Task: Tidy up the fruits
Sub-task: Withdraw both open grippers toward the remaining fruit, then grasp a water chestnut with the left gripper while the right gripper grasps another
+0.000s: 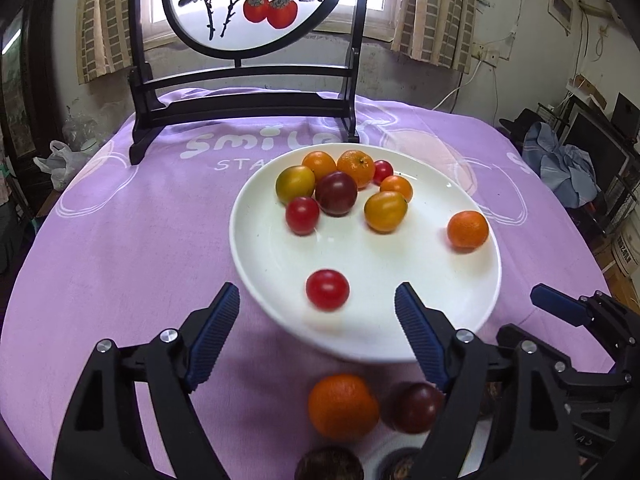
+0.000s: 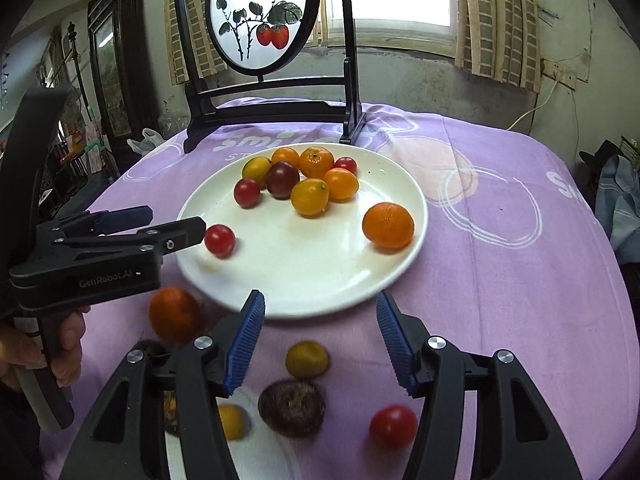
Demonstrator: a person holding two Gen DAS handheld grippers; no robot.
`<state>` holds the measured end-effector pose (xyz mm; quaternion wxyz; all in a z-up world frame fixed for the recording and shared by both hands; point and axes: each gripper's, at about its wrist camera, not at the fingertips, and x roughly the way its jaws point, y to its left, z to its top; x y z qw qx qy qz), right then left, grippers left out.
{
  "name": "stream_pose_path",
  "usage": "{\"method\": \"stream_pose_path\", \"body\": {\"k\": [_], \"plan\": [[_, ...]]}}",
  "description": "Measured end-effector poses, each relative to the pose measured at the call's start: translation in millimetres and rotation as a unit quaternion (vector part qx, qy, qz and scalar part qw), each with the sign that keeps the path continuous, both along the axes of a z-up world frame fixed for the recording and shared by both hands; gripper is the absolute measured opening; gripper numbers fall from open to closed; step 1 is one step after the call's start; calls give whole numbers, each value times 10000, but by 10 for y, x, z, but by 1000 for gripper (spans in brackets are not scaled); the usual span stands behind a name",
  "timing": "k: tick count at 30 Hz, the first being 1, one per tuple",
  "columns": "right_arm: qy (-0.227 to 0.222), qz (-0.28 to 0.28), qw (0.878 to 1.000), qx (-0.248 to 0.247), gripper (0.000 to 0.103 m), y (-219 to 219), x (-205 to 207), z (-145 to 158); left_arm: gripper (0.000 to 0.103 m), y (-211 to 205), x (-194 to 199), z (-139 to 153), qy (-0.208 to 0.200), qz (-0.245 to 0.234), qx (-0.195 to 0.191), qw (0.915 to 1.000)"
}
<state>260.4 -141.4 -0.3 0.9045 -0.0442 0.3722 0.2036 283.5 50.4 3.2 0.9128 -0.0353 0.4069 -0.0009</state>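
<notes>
Jaws on your left gripper (image 1: 317, 300) are sitting wide apart, holding nothing, tips hanging over the near rim of the white plate (image 1: 460, 316). A red cherry tomato (image 1: 327, 289) is lying on the plate just ahead, between the two tips, slightly blurred. Your right gripper (image 2: 320, 312) is also gaping and empty, hovering at the plate's near edge. On the purple cloth (image 2: 520, 300) below it are lying a yellow tomato (image 2: 307, 359), a brown wrinkled fruit (image 2: 291, 407) and a red tomato (image 2: 393, 426). Another orange (image 2: 175, 313) is sitting on the cloth just off the plate's left rim. Farther out, a lone mandarin (image 2: 388, 225) is resting near the plate's right side, well apart from the cluster of tomatoes and oranges (image 2: 298, 182) at the far side. A painted screen (image 2: 262, 16) is standing behind the plate.
</notes>
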Motion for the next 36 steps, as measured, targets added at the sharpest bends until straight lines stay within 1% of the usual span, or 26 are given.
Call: {"method": "stream_pose_path", "body": {"k": [2, 9, 12, 16, 19, 25, 27, 36], "plan": [[-21, 4, 10000, -18, 59, -40, -106, 7, 78, -14, -102, 8, 9, -45, -25, 10000], [-4, -9, 10000, -7, 60, -181, -422, -8, 78, -93, -495, 4, 26, -157, 97, 9998], [29, -16, 10000, 15, 60, -224, -539, -36, 81, -88, -648, -12, 20, -152, 88, 9998], [77, -81, 9999, 55, 60, -293, -681, -106, 81, -68, -820, -82, 89, -160, 92, 9998], [152, -172, 9997, 128, 60, -359, -758, -182, 81, -50, -930, -158, 173, -155, 167, 9996], [279, -212, 9993, 118, 61, -416, -874, -341, 81, 47, -1063, -270, 303, -144, 143, 9993], [318, -219, 9991, 172, 65, -419, -899, -372, 81, 61, -1091, -315, 347, -141, 151, 9992], [362, -120, 9991, 173, 65, -380, -932, -406, 81, 43, -1080, -533, 592, -183, 256, 9978]]}}
